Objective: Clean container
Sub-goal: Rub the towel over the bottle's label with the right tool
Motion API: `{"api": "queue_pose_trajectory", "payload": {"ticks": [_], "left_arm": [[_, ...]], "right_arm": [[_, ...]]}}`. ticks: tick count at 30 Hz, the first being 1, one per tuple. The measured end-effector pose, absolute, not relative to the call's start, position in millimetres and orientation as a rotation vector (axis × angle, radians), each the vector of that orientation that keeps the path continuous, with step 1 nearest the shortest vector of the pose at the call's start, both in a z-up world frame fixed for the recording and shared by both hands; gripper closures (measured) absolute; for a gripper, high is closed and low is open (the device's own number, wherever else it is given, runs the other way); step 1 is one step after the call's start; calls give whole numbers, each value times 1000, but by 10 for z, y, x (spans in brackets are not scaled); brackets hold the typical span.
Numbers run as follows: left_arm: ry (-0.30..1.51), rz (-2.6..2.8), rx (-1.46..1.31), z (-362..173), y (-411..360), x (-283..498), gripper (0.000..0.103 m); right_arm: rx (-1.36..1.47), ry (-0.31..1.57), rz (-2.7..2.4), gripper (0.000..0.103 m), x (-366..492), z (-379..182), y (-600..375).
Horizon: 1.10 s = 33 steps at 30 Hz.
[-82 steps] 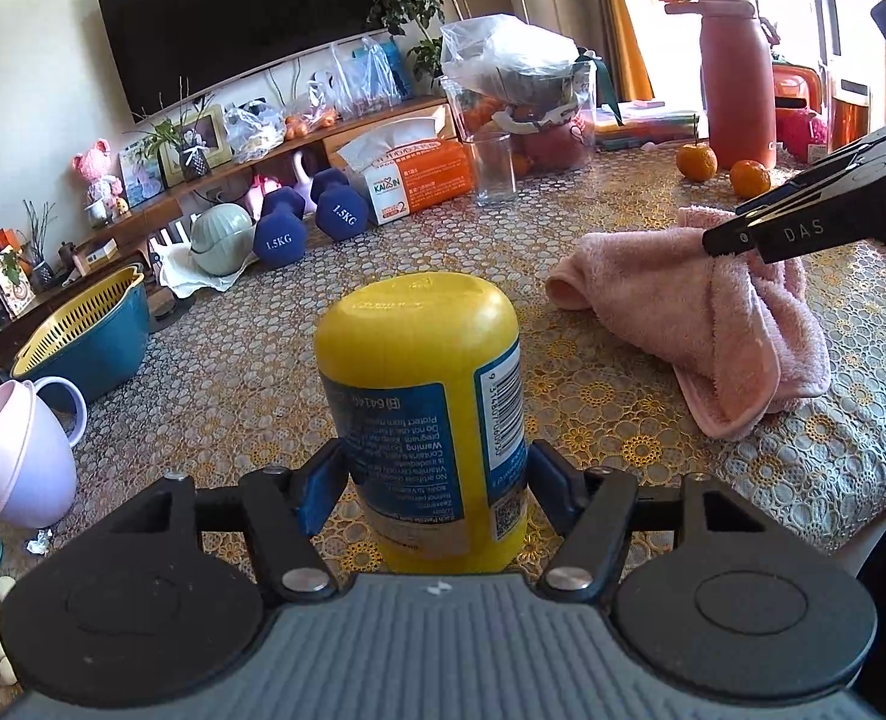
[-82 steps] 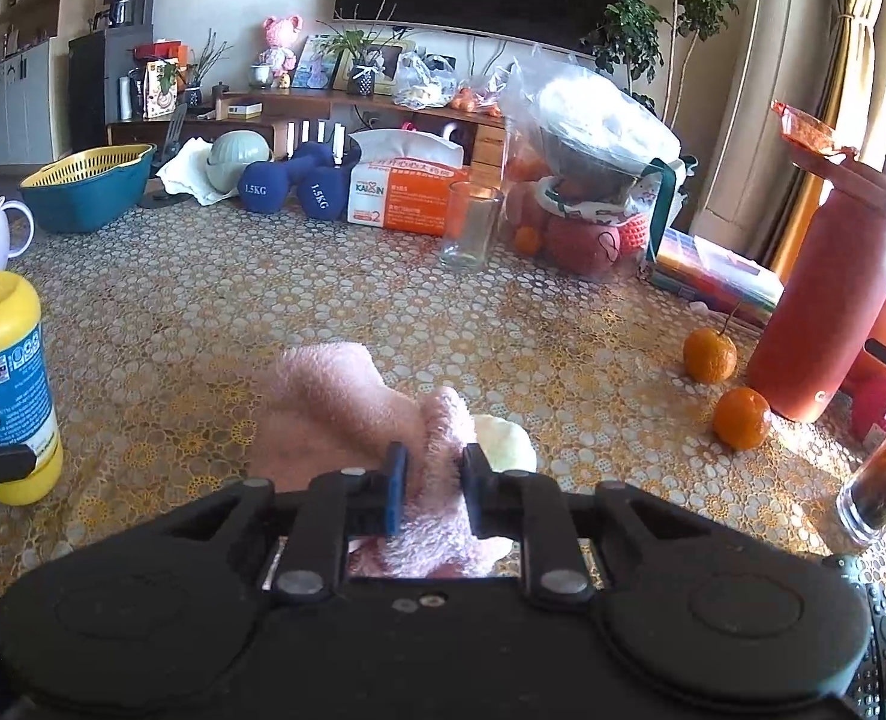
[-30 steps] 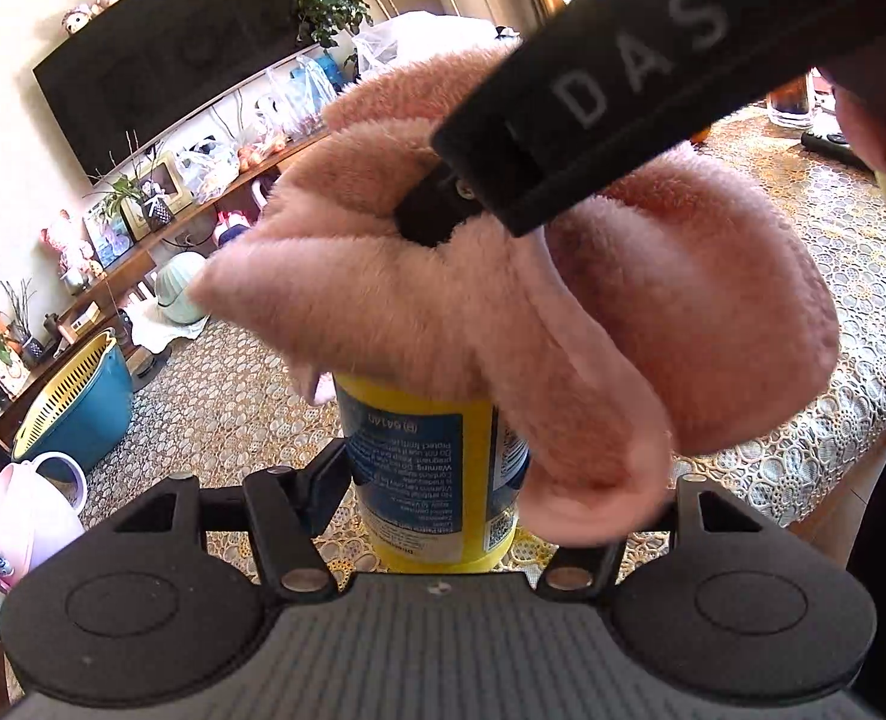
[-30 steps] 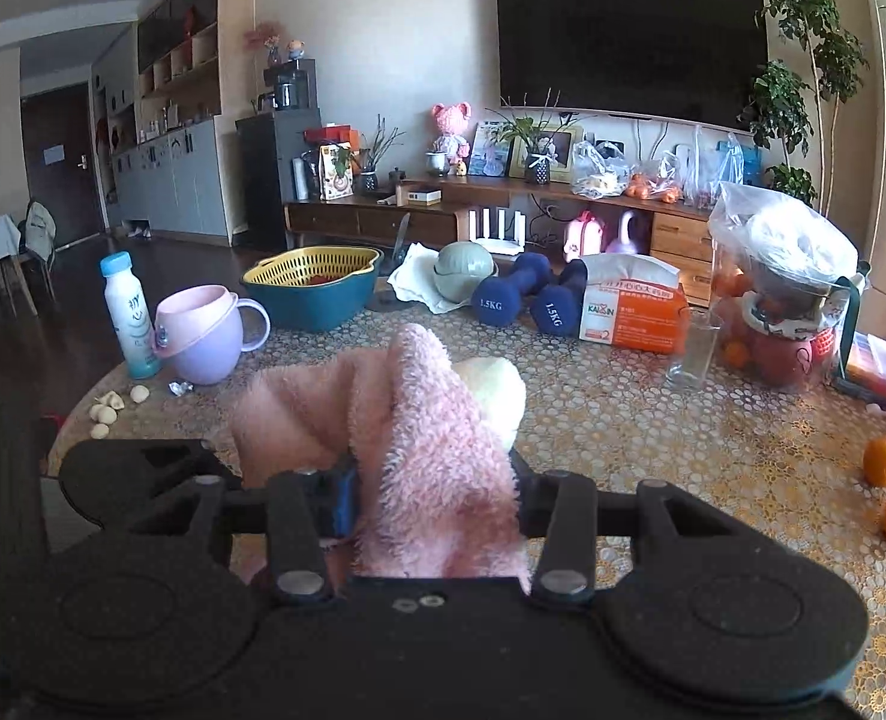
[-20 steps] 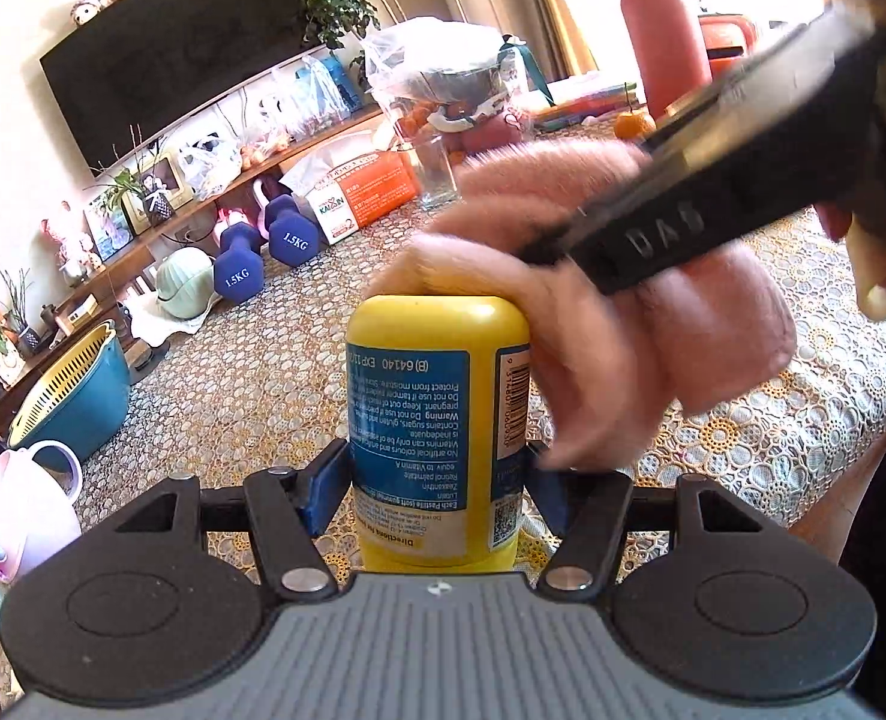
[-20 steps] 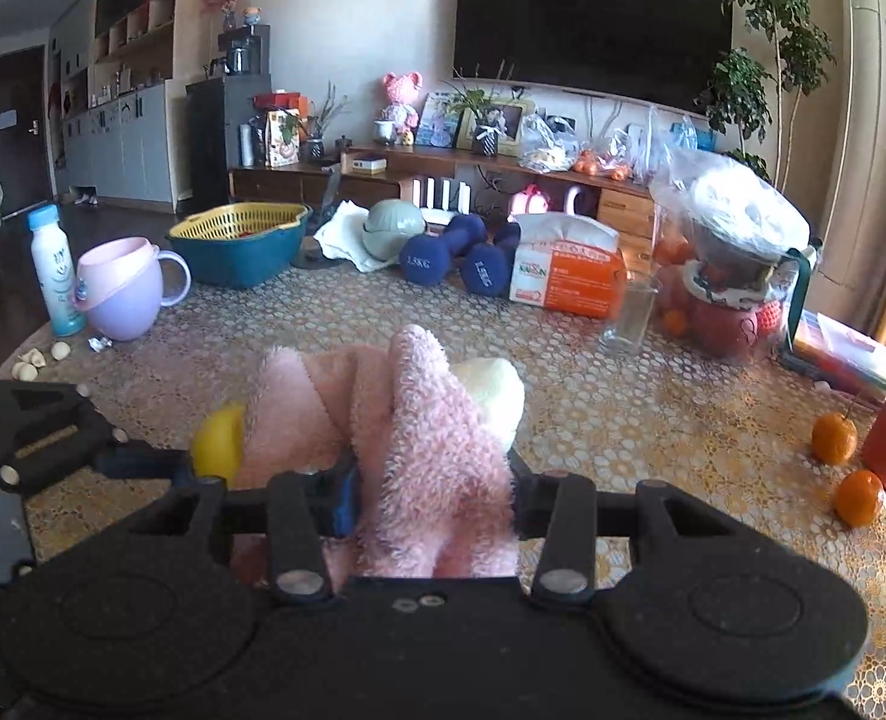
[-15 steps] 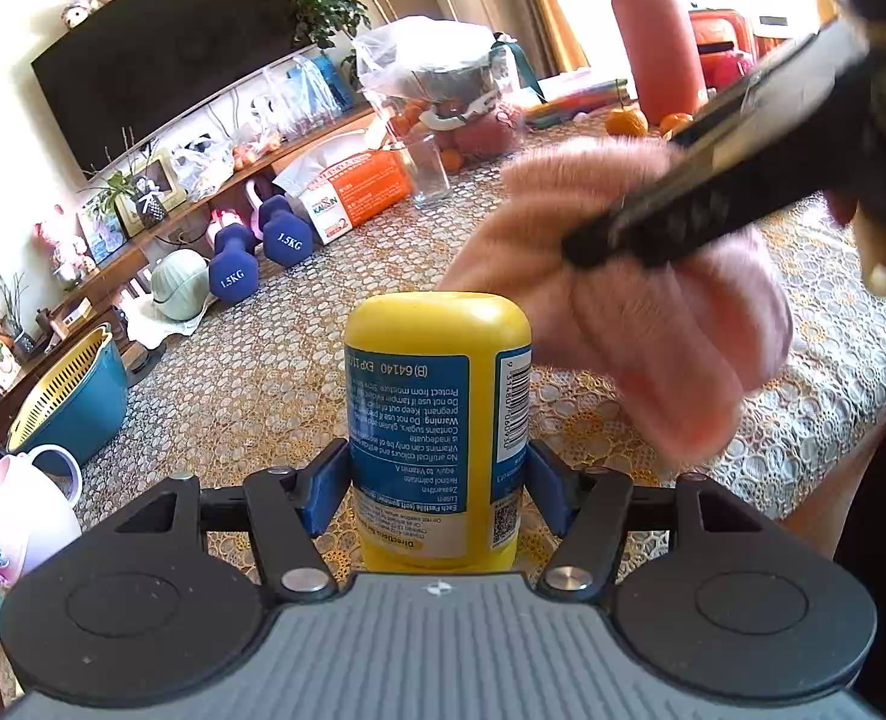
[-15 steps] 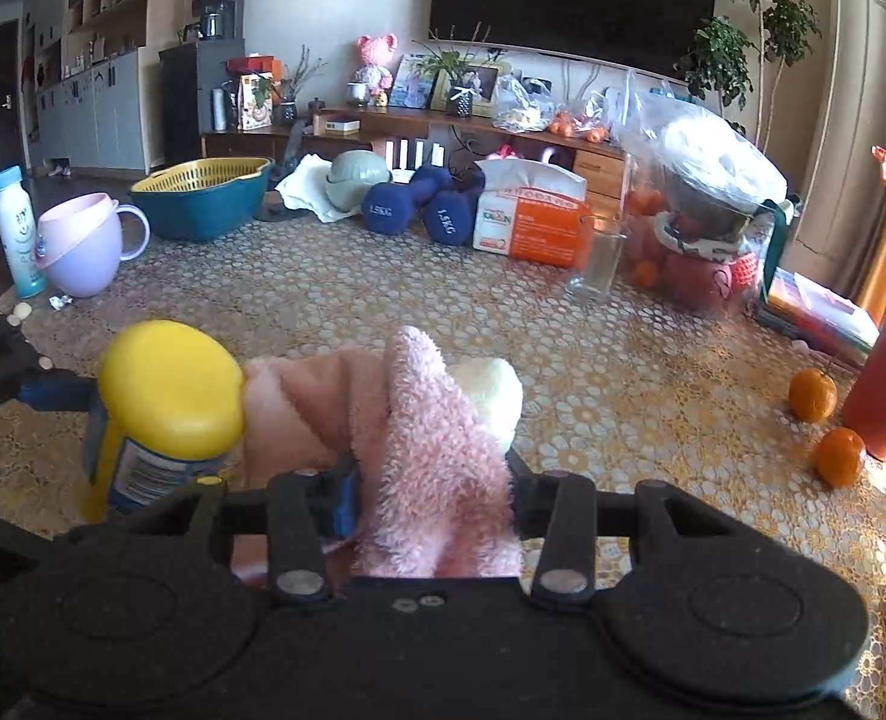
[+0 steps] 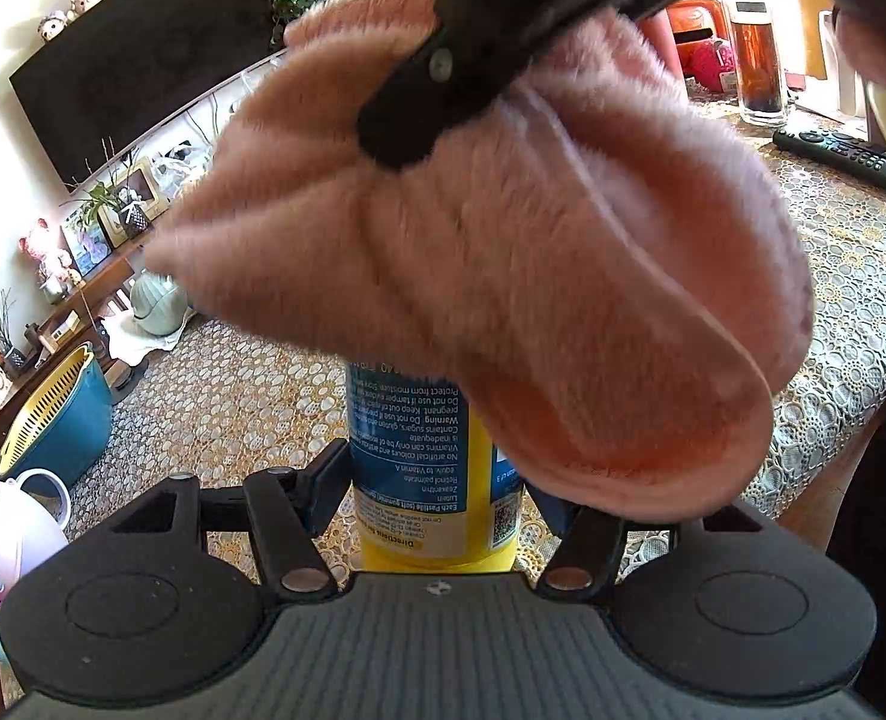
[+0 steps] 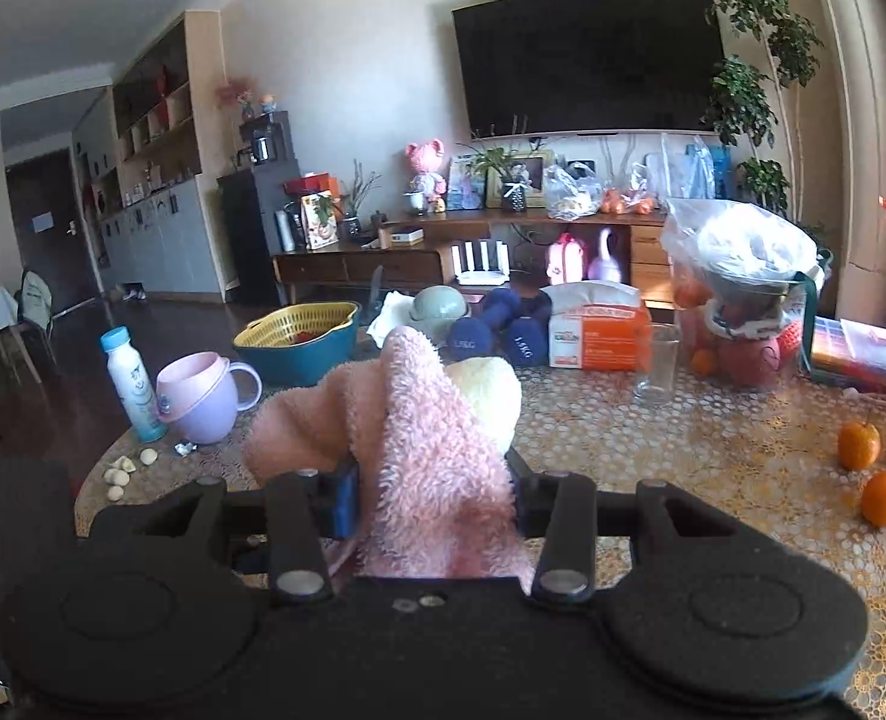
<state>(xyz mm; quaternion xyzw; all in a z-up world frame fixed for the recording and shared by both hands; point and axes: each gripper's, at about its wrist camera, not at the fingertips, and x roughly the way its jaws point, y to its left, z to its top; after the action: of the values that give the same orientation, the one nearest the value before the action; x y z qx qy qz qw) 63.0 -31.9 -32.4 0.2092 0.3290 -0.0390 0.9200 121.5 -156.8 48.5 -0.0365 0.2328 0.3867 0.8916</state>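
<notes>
Sunlight is falling across a lace-patterned tabletop [image 9: 862,276] in a living room, with a dark television [image 9: 137,60] hanging on the far wall. From the left wrist view, the left gripper [image 9: 437,480] is clamping its fingers on the lower sides of a yellow container [image 9: 431,468], which is standing upright on the tabletop with its blue label reading upside down. A fluffy pink cloth [image 9: 502,252] is draping over the top of the container and hiding its upper end. The right gripper [image 9: 443,90] is reaching in from above, its dark fingers pinching the cloth. A teal basket with a yellow liner [image 9: 53,408] and a pink cup [image 9: 11,528] are sitting off to the left, and a glass of dark drink [image 9: 757,66] and a remote control [image 9: 838,150] are lying far right.

From the right wrist view, the same television [image 10: 586,54] is filling the wall above a cluttered wooden shelf unit [image 10: 413,252]. The right gripper [image 10: 431,492] is holding its fingers closed on a bunch of the pink cloth [image 10: 419,456], which is rising up between them; the container is hidden from this view. Behind the cloth, blue dumbbells [image 10: 502,330], an orange tissue box [image 10: 598,330] and an empty glass [image 10: 655,360] are standing on the tabletop [image 10: 682,450], two oranges [image 10: 868,468] are lying at the right, and a white bottle [image 10: 134,384] is standing beside the pink cup [image 10: 203,396] at the left.
</notes>
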Motion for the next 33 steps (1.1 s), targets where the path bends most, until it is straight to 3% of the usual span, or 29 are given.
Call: {"api": "queue_pose_trajectory", "payload": {"ticks": [18, 33], "left_arm": [[672, -97, 359, -387, -218, 614, 40], [659, -111, 326, -412, -226, 609, 41]], "right_arm": [[-320, 601, 615, 59, 1531, -281, -1497], [-169, 476, 800, 59, 1132, 313, -1502]]}}
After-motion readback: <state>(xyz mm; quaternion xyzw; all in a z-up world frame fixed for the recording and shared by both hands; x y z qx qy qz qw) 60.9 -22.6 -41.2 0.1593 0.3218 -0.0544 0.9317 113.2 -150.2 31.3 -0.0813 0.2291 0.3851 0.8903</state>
